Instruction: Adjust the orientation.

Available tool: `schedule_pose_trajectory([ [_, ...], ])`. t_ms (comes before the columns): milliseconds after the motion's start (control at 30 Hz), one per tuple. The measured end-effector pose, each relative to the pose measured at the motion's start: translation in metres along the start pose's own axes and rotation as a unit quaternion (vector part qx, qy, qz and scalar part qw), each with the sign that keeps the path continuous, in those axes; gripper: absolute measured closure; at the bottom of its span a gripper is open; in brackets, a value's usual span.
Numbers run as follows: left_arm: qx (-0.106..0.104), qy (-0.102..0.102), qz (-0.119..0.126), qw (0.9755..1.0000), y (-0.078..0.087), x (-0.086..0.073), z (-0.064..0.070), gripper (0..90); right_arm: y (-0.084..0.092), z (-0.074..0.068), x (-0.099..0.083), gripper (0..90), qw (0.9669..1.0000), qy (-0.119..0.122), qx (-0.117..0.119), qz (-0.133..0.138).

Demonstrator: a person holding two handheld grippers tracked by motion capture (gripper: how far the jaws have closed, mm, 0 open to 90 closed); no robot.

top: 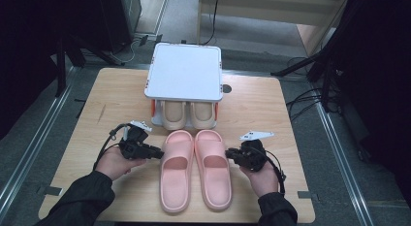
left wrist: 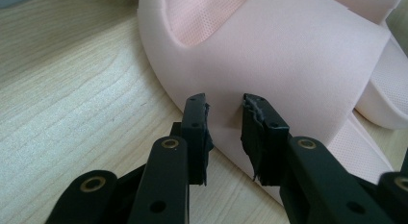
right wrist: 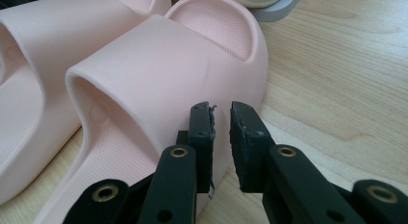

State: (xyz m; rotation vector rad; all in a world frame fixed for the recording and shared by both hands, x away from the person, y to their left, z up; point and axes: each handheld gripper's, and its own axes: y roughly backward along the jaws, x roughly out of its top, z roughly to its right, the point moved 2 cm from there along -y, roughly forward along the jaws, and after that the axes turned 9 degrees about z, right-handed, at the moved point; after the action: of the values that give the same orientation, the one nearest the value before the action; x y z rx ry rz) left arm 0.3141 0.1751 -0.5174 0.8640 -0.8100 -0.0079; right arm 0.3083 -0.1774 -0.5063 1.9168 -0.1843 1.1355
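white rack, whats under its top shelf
Under the rack top sit two beige slippers, only their near ends showing; the shelf covers the rest.

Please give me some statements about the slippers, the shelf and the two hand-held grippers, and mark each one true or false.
1. Two pink slippers lie side by side on the table. True.
2. The left hand-held gripper is at the outer side of the left slipper. True.
3. The right hand-held gripper holds a slipper up in the air. False: both pink slippers rest on the table and its jaws stand a little apart.
4. The lower level of the white shelf has nothing in it. False: a beige pair sits there.
5. The pink slippers' toes point toward the shelf. True.
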Motion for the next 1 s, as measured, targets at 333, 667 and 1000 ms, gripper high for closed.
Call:
schedule_pose_trajectory([
  [333,-0.013,-0.020,-0.006,0.9997,-0.004,-0.001,0.011,71.3,-0.004,0.001,-0.001,79.8,1.0000,-0.004,-0.001,-0.003],
  [667,-0.011,0.010,0.022,0.9997,0.009,0.003,0.003,61.5,0.000,0.000,0.001,76.7,0.9999,-0.005,0.002,0.013],
  [1000,-0.011,-0.004,0.036,0.9993,0.016,0.006,0.003,52.3,0.020,-0.021,0.008,70.6,0.9969,-0.023,0.034,0.067],
])
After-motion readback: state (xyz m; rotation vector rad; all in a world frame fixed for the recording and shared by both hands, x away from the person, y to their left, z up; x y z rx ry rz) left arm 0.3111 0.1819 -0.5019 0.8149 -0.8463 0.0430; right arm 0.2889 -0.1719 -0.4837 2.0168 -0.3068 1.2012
